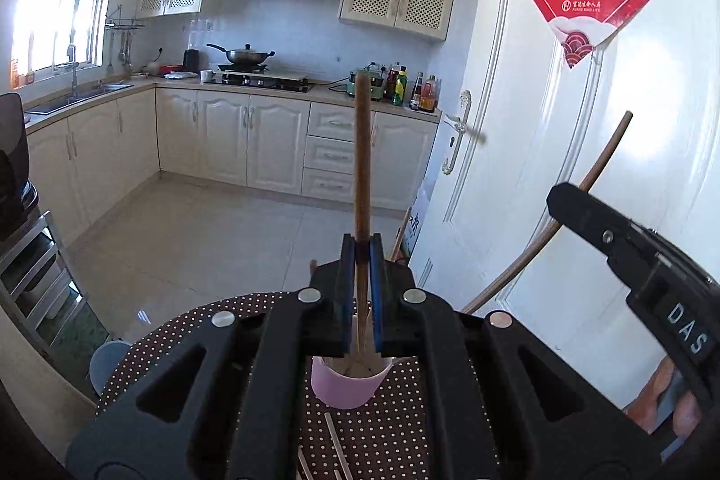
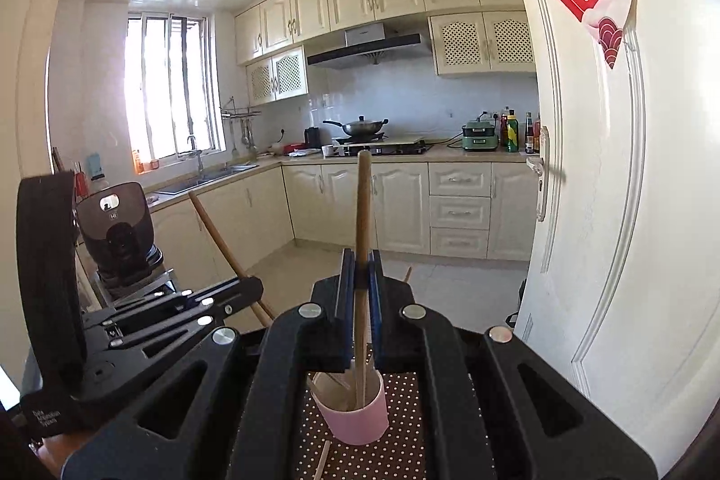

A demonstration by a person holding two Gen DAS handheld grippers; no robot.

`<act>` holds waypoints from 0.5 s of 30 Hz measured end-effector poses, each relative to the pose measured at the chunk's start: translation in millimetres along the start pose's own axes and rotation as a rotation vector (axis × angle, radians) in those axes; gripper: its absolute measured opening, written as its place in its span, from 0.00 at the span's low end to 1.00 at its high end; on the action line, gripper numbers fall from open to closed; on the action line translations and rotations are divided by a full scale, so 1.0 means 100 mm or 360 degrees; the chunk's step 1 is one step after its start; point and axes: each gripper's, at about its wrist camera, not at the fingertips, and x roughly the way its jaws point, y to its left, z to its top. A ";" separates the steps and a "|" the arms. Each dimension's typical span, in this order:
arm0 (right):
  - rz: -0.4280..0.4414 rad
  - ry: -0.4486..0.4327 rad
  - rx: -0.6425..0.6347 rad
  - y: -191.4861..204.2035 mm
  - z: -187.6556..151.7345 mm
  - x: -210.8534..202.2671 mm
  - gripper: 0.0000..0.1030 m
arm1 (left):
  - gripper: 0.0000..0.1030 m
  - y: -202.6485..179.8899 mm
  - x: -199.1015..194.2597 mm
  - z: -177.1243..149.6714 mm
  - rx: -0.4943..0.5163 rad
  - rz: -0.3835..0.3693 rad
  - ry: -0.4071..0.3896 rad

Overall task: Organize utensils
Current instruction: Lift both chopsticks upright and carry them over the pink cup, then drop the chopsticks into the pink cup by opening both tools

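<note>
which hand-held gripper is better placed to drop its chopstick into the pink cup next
Right, slightly: its chopstick already dips inside the cup. The left's chopstick stands over the rim, its tip hidden.

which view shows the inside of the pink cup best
The right wrist view. There the pink cup sits below the right gripper with its open mouth and inner wall visible, and the held chopstick dips into it. The left wrist view shows the cup mostly as an outer wall, its mouth largely hidden under the left gripper.
</note>
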 end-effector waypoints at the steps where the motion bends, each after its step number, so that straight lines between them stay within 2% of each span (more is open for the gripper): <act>1: 0.0001 -0.0008 0.0007 -0.01 -0.01 0.01 0.04 | 0.06 0.00 0.04 -0.04 0.0019 0.0007 0.0010; 15: -0.0010 0.0046 0.0040 -0.08 -0.29 0.30 0.04 | 0.07 -0.07 0.28 -0.42 0.0177 -0.0003 0.0104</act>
